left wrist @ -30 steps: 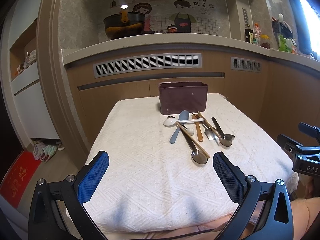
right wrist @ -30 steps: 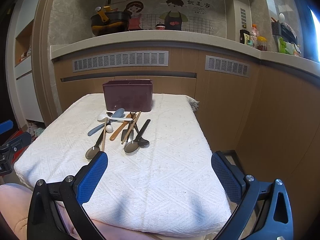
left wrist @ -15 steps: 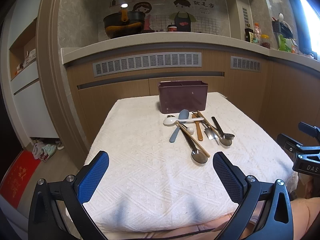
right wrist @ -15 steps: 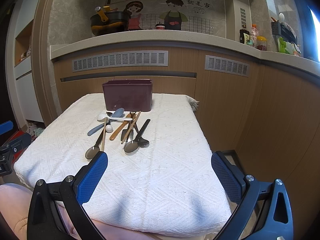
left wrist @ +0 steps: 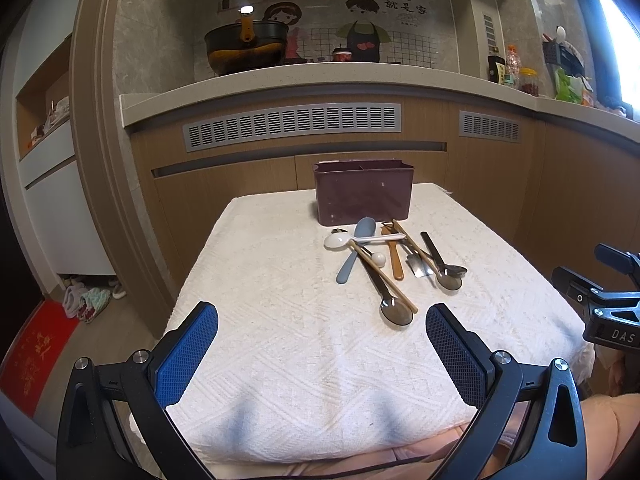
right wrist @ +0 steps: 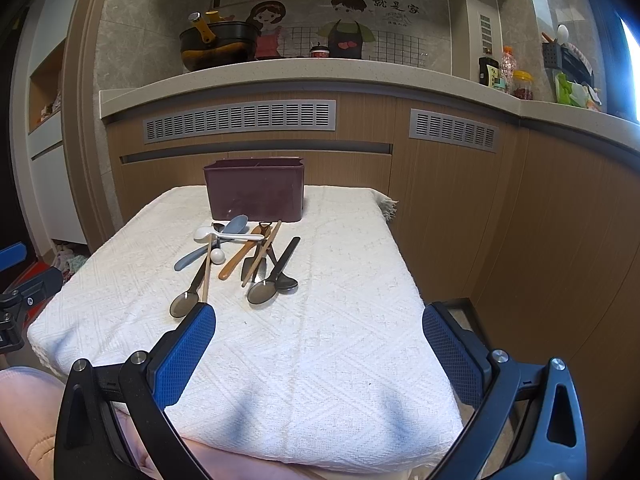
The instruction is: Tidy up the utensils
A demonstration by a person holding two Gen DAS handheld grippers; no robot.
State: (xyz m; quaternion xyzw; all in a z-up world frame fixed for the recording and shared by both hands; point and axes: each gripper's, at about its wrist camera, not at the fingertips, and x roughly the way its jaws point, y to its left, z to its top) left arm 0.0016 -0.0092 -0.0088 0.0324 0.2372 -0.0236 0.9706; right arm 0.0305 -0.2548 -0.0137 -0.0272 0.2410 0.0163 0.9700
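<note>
Behind scattered utensils [left wrist: 384, 258], maroon caddy [left wrist: 363, 192], contents seemingly hidden

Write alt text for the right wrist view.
A pile of loose utensils lies on a white-clothed table in front of a dark maroon utensil holder. The open, empty right hand-held gripper frames the foreground; kitchen cabinets stand behind.

A white textured cloth [left wrist: 304, 352] is covering the table. Behind it, a wooden counter front with two grey vent grilles [left wrist: 292, 125] is curving across the view. On the countertop a dark wok [left wrist: 246, 50] with a yellow handle is sitting, and bottles and jars [right wrist: 505, 72] are standing at the right. A cartoon couple sticker [right wrist: 312, 26] is decorating the wall tiles. A red mat [left wrist: 24, 364] is lying on the floor at the left.
</note>
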